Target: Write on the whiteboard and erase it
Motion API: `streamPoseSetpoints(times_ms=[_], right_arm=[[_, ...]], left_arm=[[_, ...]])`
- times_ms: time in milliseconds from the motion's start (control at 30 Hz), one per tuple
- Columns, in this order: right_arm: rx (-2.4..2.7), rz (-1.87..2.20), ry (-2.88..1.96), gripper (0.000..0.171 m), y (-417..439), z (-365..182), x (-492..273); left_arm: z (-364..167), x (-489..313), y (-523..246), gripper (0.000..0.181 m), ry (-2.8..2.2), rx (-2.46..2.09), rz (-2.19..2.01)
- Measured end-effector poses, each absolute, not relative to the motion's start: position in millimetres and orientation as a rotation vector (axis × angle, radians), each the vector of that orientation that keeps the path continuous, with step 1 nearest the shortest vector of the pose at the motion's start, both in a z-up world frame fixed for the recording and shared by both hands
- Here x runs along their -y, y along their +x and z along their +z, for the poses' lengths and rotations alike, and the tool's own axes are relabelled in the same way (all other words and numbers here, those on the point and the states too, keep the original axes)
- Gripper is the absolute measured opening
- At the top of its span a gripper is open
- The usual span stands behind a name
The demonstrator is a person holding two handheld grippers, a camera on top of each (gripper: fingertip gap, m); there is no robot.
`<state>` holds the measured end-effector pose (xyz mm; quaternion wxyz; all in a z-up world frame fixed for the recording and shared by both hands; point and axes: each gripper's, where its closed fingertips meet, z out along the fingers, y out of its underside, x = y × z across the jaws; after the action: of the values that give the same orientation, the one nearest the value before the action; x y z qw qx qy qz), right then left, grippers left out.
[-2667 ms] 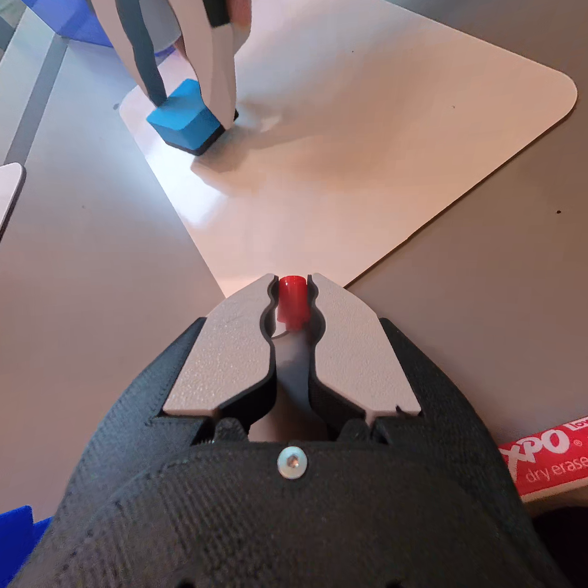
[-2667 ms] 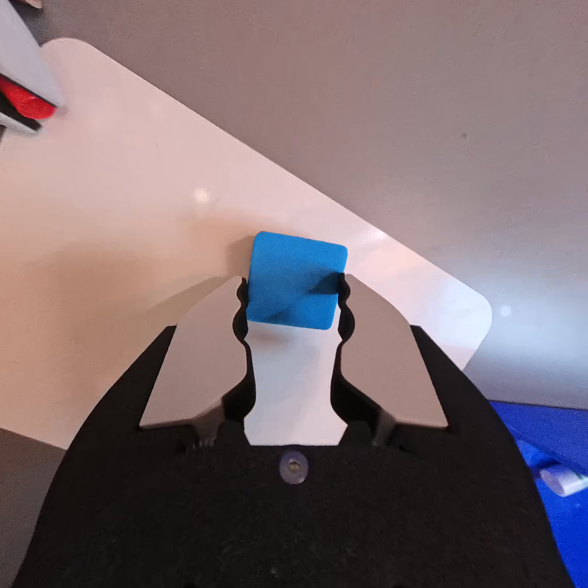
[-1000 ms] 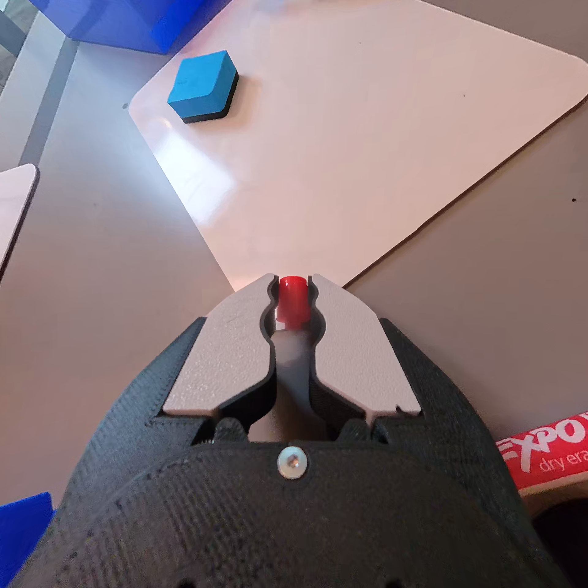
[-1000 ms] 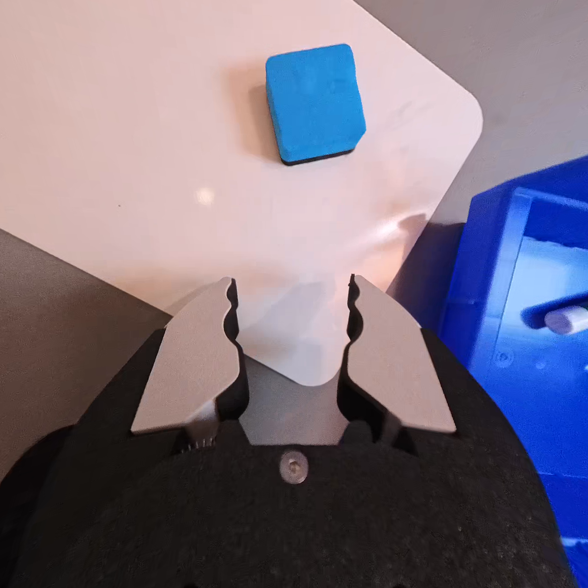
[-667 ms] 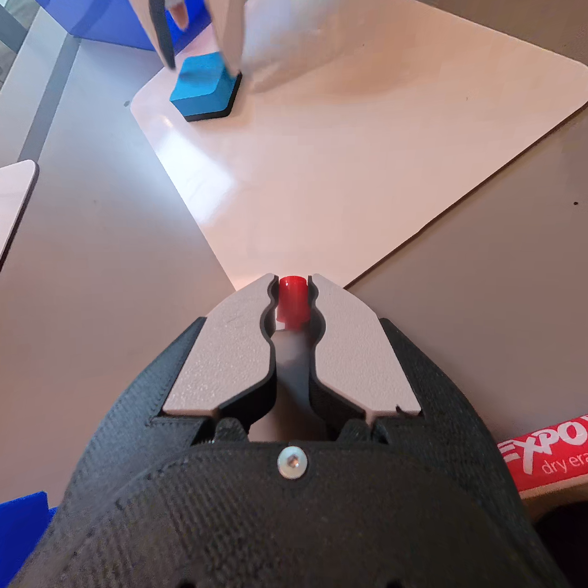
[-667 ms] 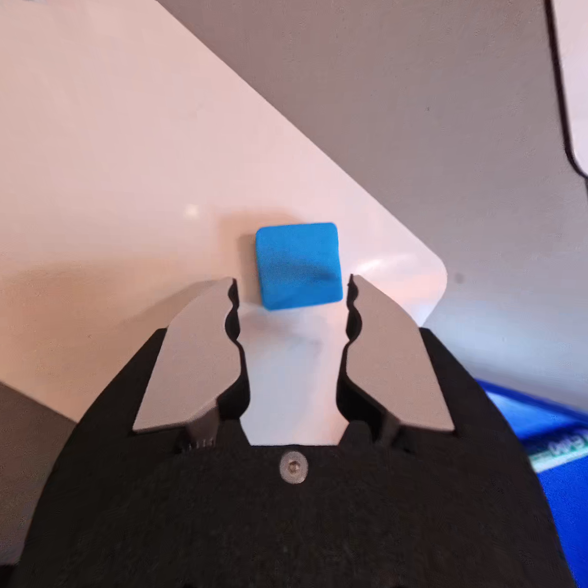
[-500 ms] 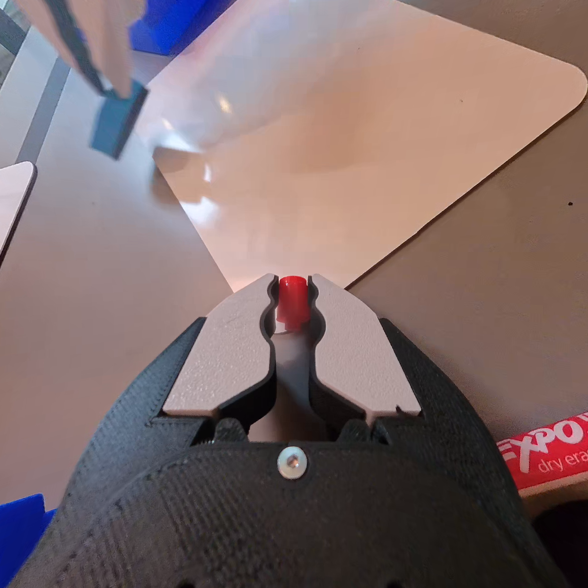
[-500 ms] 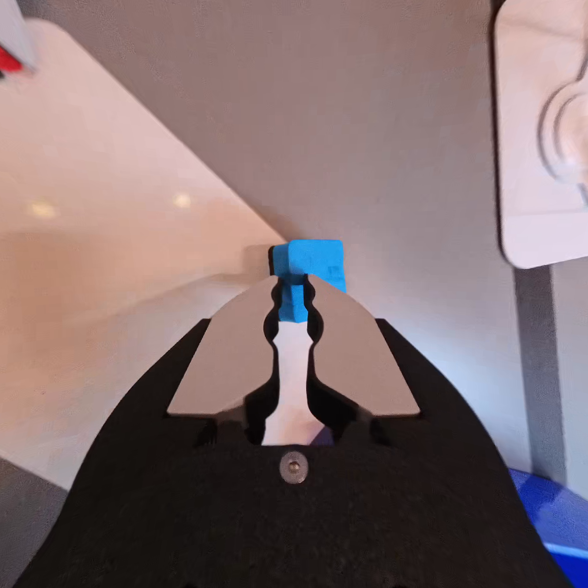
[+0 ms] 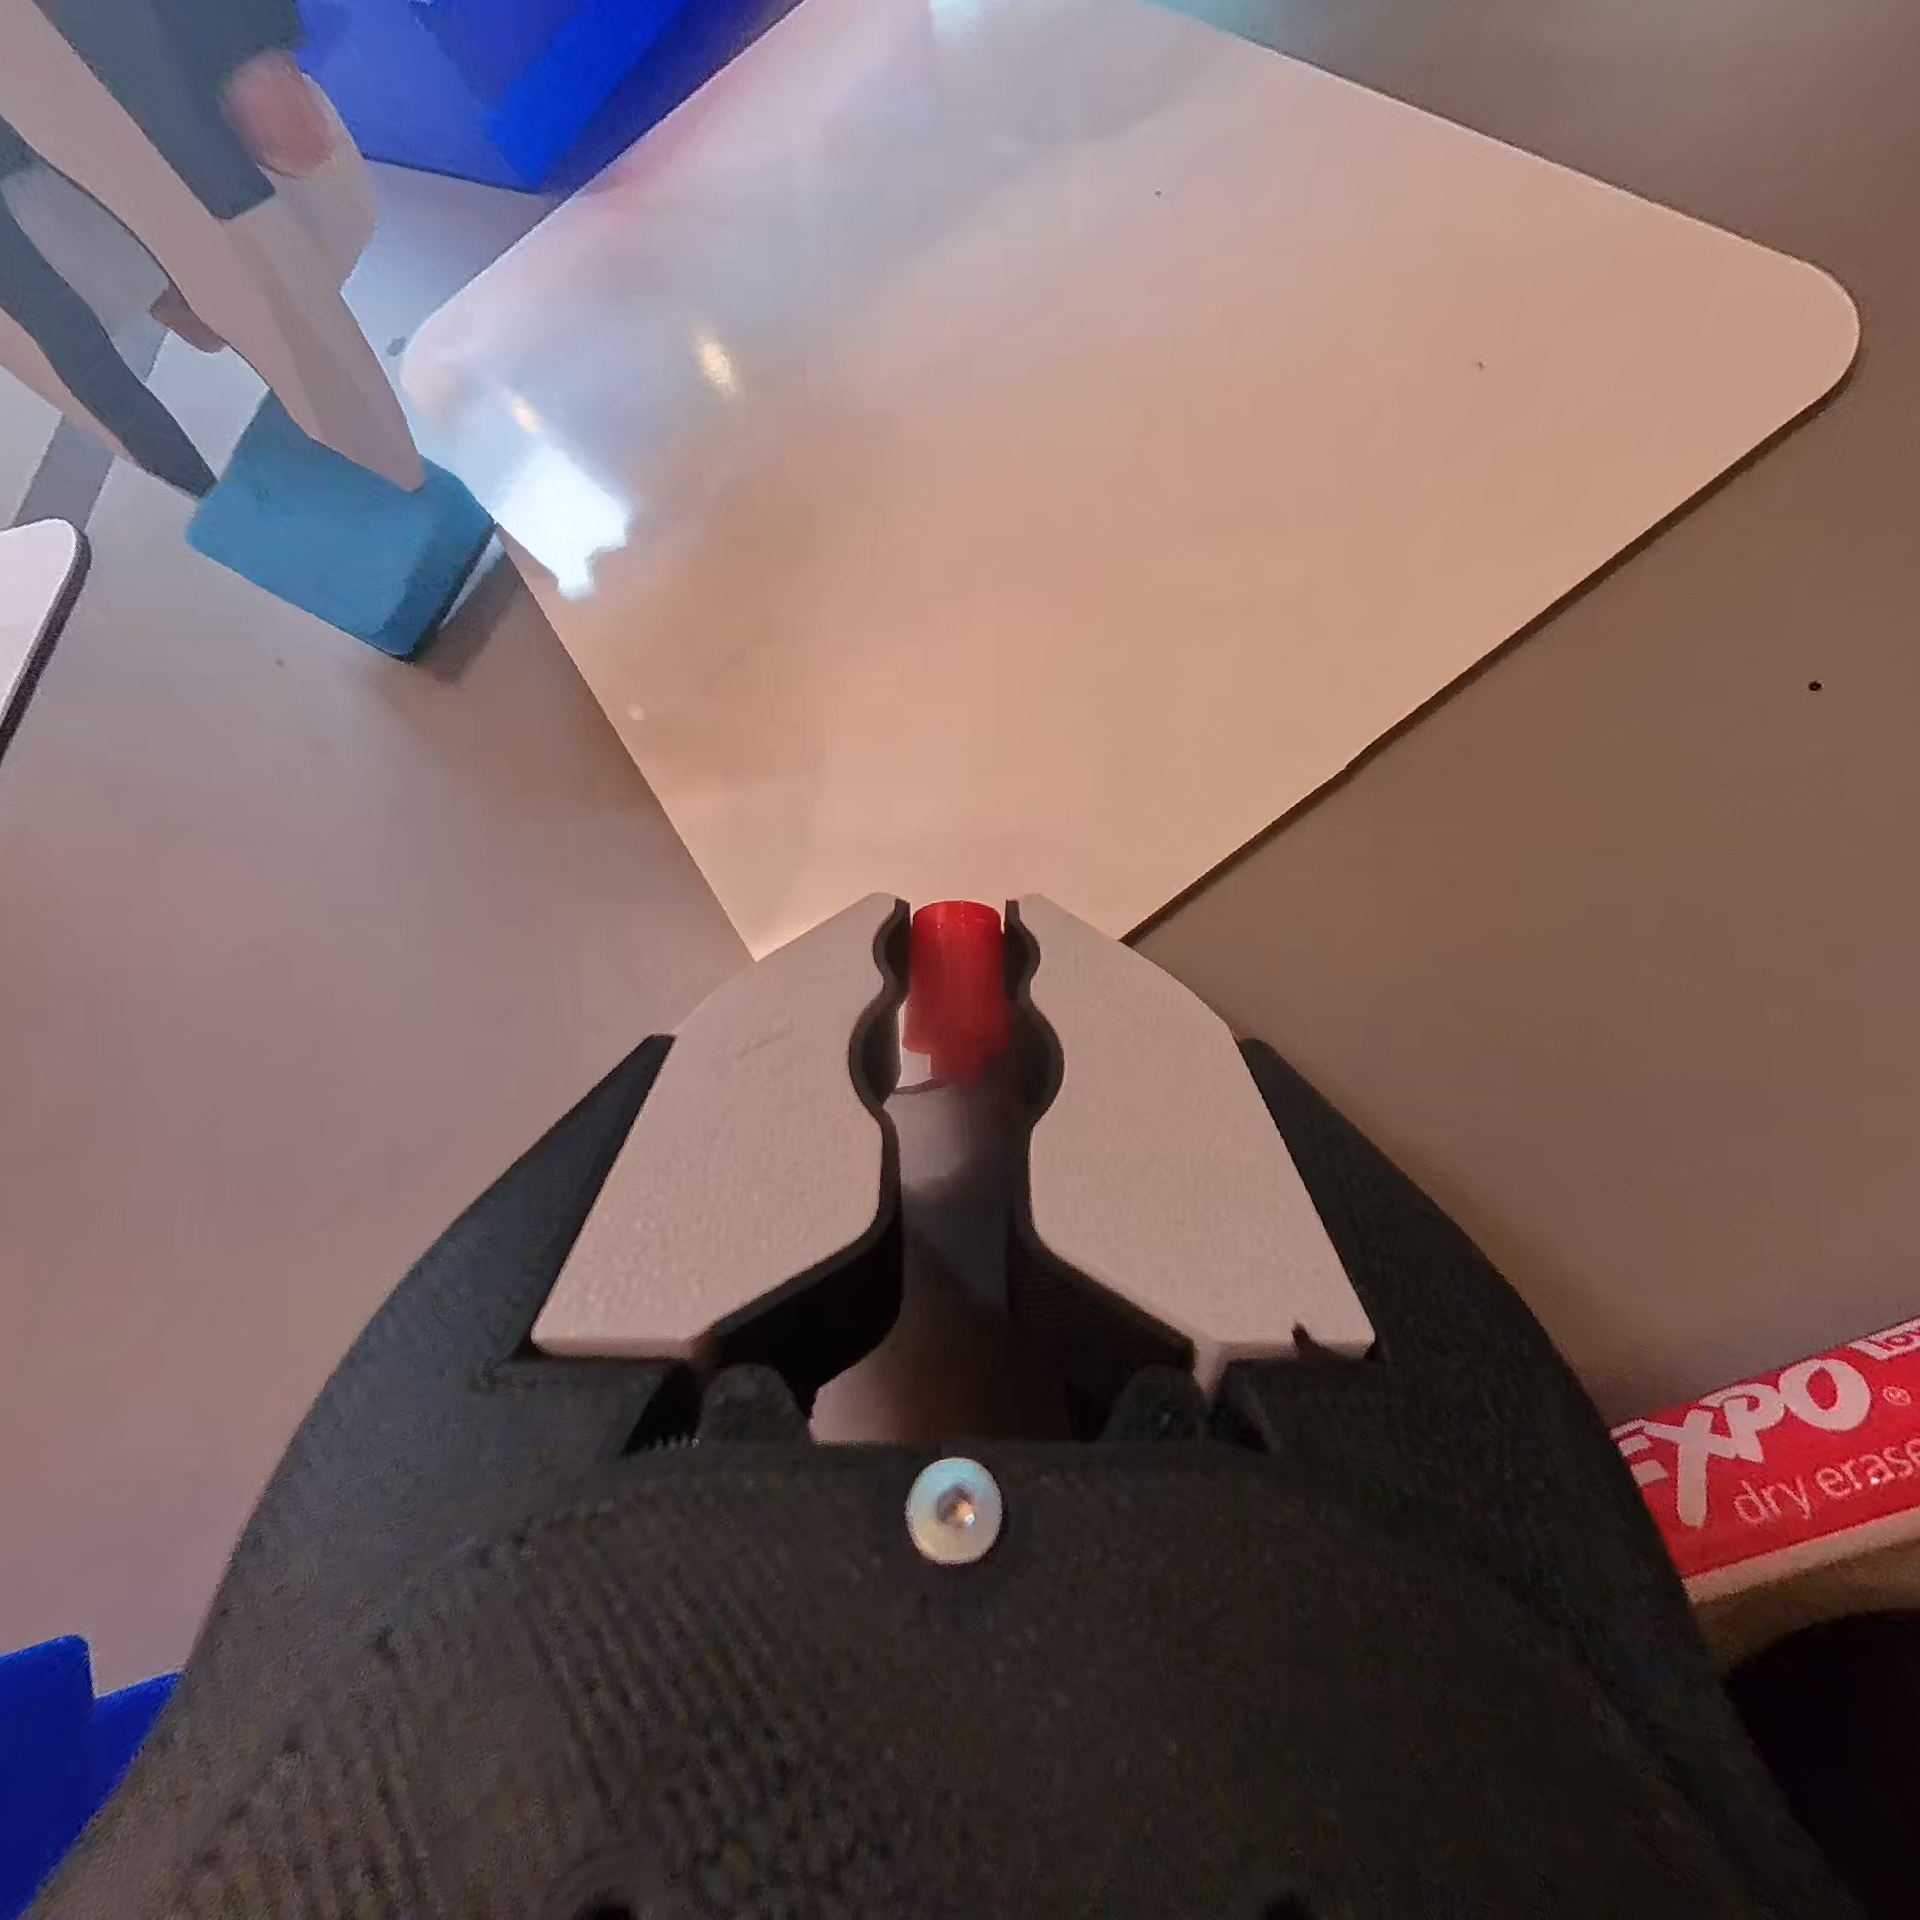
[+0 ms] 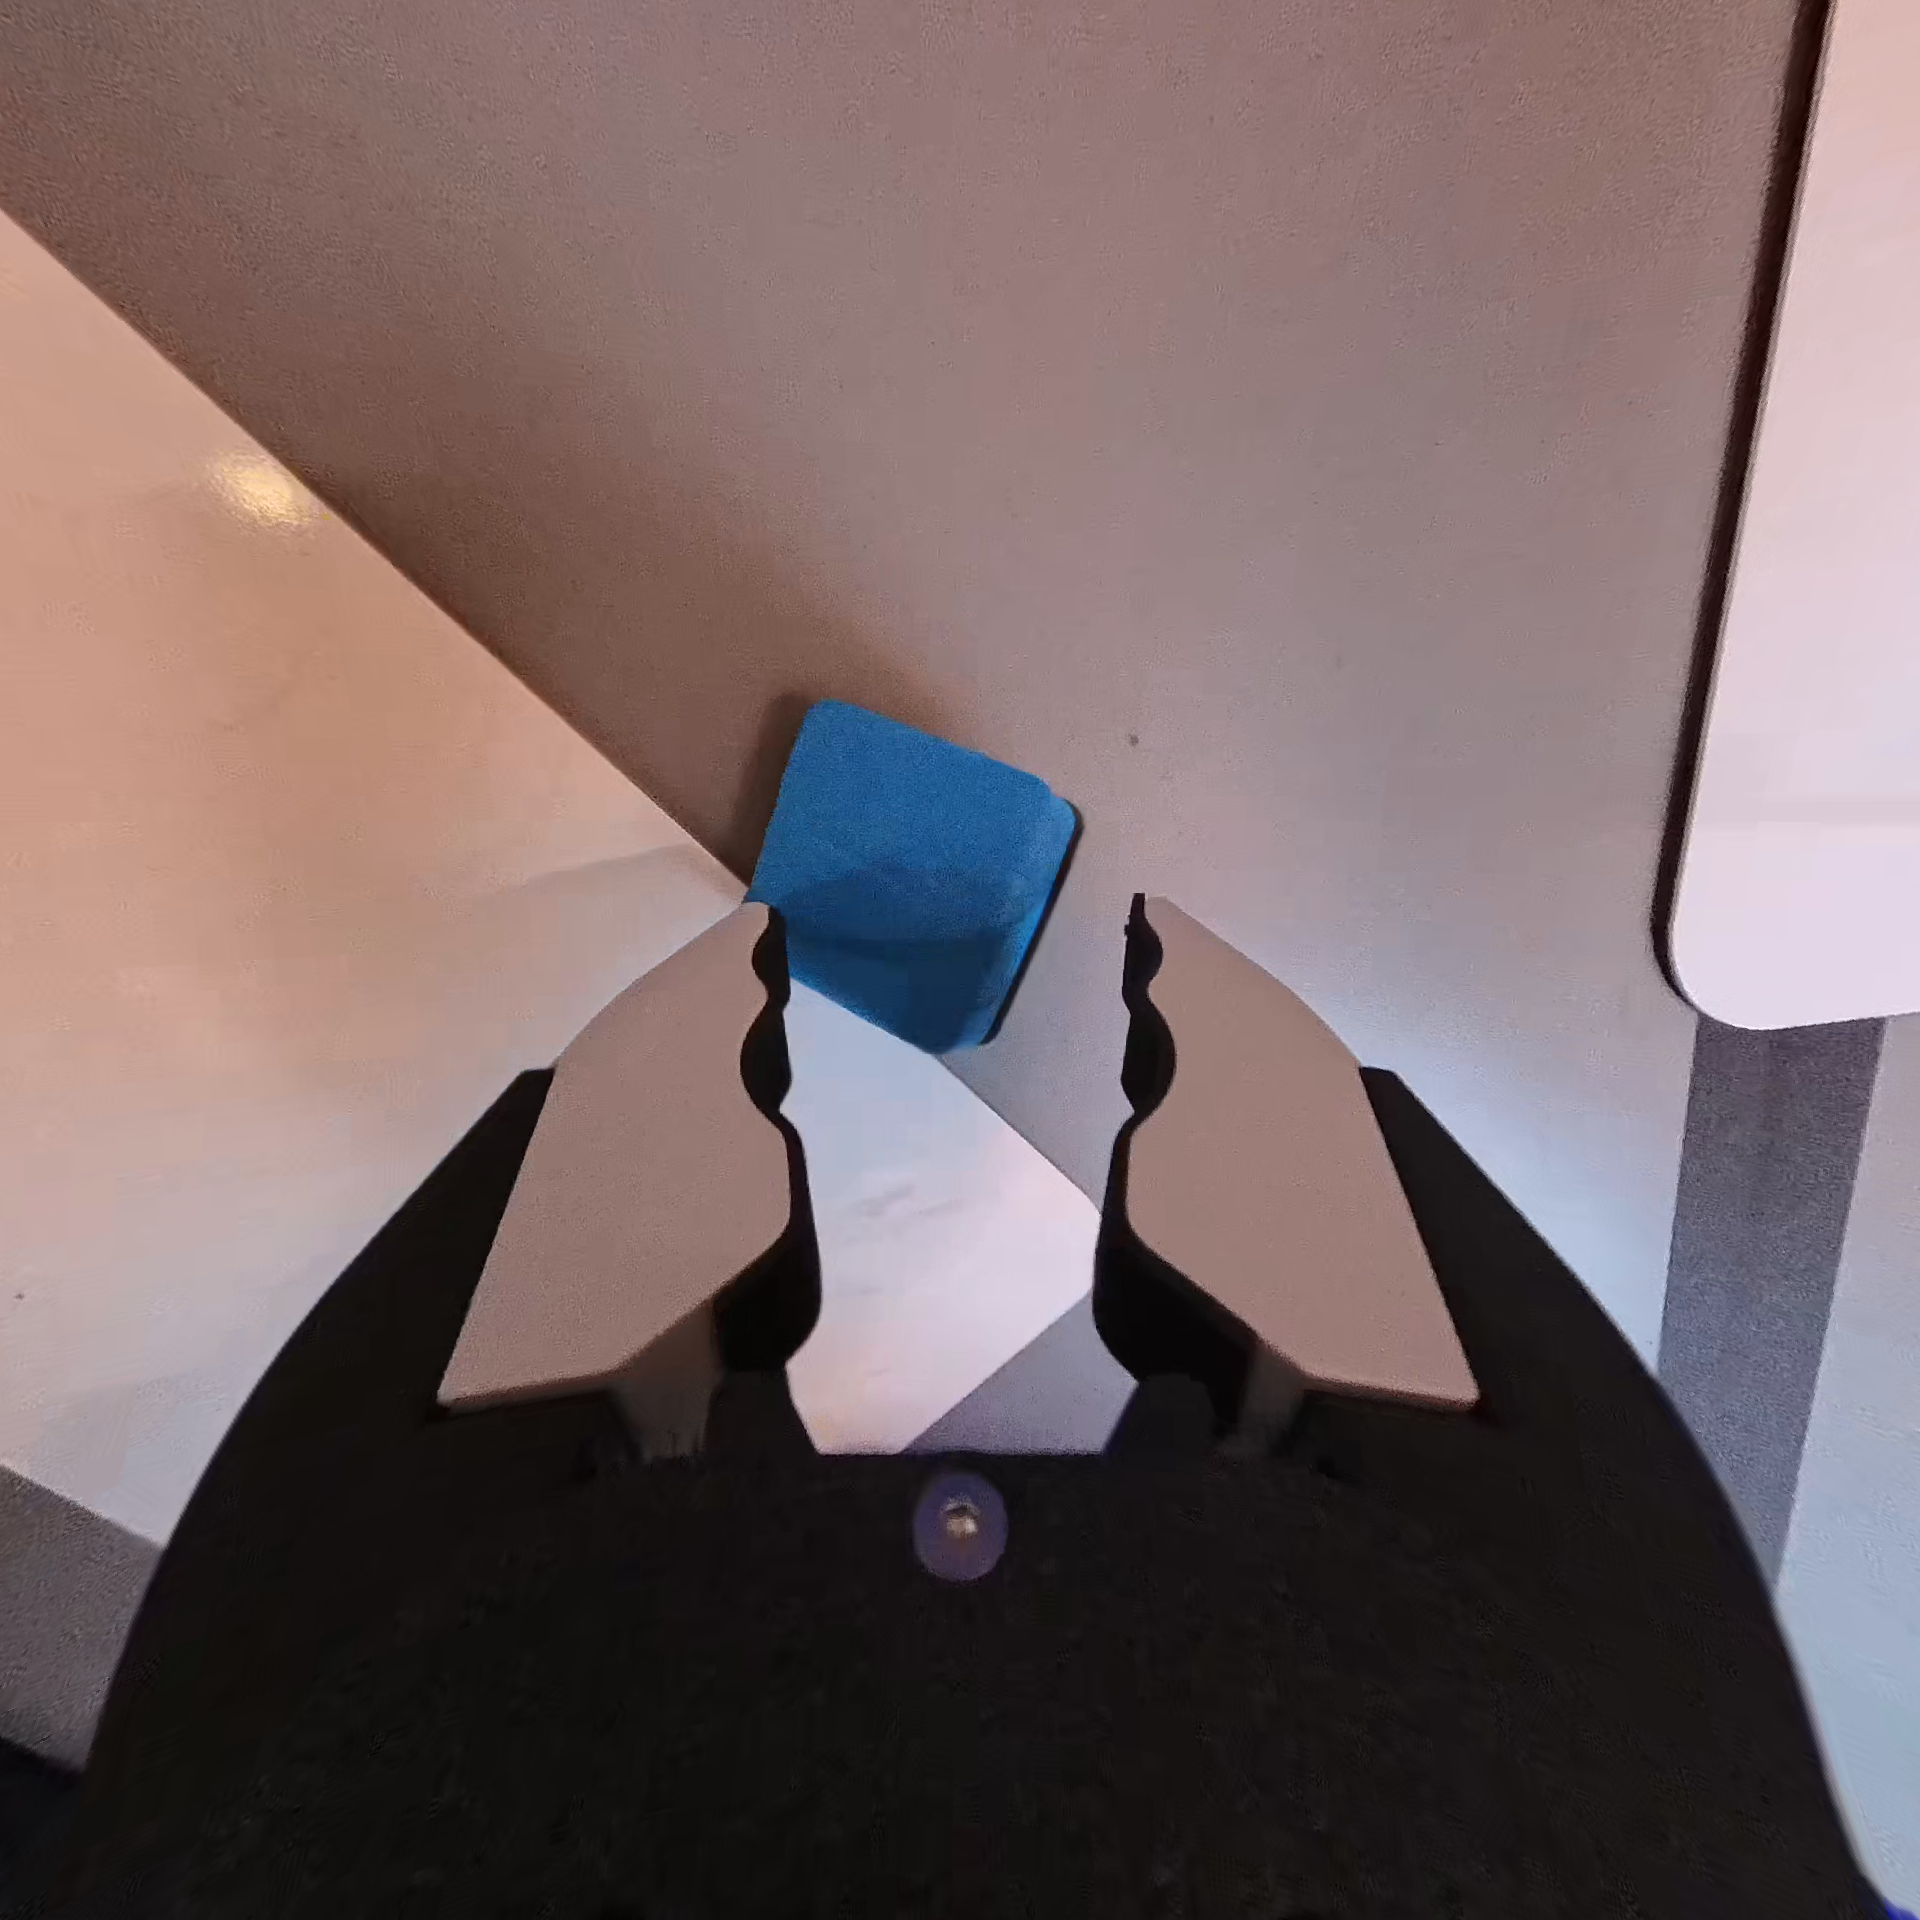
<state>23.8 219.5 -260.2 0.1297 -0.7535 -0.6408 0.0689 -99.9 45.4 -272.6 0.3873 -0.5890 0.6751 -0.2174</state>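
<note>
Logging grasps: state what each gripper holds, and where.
Left gripper: red marker, clamped near its end. Right gripper: open, holding nothing; the blue eraser lies free.

Eraser [image 10: 904, 883] blue – marker [image 9: 954, 971] red (whiteboard [image 9: 1091, 468] plain white), table [image 9: 260, 935] grey.

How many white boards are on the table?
2. The big whiteboard lies in the middle, with the blue eraser at its edge. A second board lies off to the side, mostly cut off. More may lie outside the pictures.
</note>
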Motion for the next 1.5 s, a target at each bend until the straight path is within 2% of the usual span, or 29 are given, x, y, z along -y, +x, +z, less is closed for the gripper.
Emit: streamPoseSetpoints(times_ms=[167, 200, 267, 367, 500, 667, 833, 967, 1100, 1133, 1300, 1400, 1500], right_arm=[[1.875, 0.237, -2.26, 0.072, 19.8, -259.8, -215.4], [1.909, 0.183, -2.254, 0.071, 22.0, -265.4, -216.3], [1.974, 0.066, -2.213, 0.058, 26.7, -275.6, -222.6], [1.975, -0.148, -2.085, 0.056, 35.4, -269.6, -249.6], [1.825, -0.291, -2.017, 0.071, 51.8, -240.8, -263.3], [1.664, -0.024, -2.082, 0.068, 74.0, -220.0, -189.5], [1.496, 0.278, -2.366, 0.073, 135.3, -244.8, -98.9], [1.235, 0.278, -2.528, 0.078, 193.2, -268.8, -75.7], [1.112, 0.318, -2.582, 0.078, 210.8, -283.2, -64.5], [1.109, 0.351, -2.561, 0.071, 206.5, -281.9, -63.4], [1.156, 0.24, -2.395, 0.068, 171.3, -257.3, -78.0], [1.309, 0.381, -2.15, 0.069, 78.5, -222.5, -56.4], [1.452, 0.643, -1.91, 0.07, -34.2, -213.1, 3.4]], left_arm=[[-272.5, -45.7, -100.0, 0.017, -1.503, -1.715, -0.56], [-272.5, -45.7, -100.0, 0.017, -1.505, -1.714, -0.564], [-272.4, -45.7, -100.1, 0.017, -1.505, -1.711, -0.569], [-272.4, -45.7, -100.0, 0.017, -1.504, -1.712, -0.567], [-272.4, -45.6, -100.1, 0.017, -1.502, -1.714, -0.563], [-272.5, -45.8, -100.1, 0.017, -1.505, -1.714, -0.563], [-272.9, -45.7, -100.2, 0.017, -1.507, -1.722, -0.556], [-273.0, -45.6, -101.0, 0.017, -1.496, -1.737, -0.535], [-265.8, -47.8, -101.0, 0.017, -1.494, -1.702, -0.553], [-263.2, -49.6, -101.5, 0.017, -1.493, -1.688, -0.551], [-251.6, -62.2, -106.2, 0.017, -1.491, -1.603, -0.519], [-245.7, -72.3, -111.2, 0.017, -1.503, -1.538, -0.505], [-242.2, -79.1, -116.0, 0.017, -1.513, -1.493, -0.503]])
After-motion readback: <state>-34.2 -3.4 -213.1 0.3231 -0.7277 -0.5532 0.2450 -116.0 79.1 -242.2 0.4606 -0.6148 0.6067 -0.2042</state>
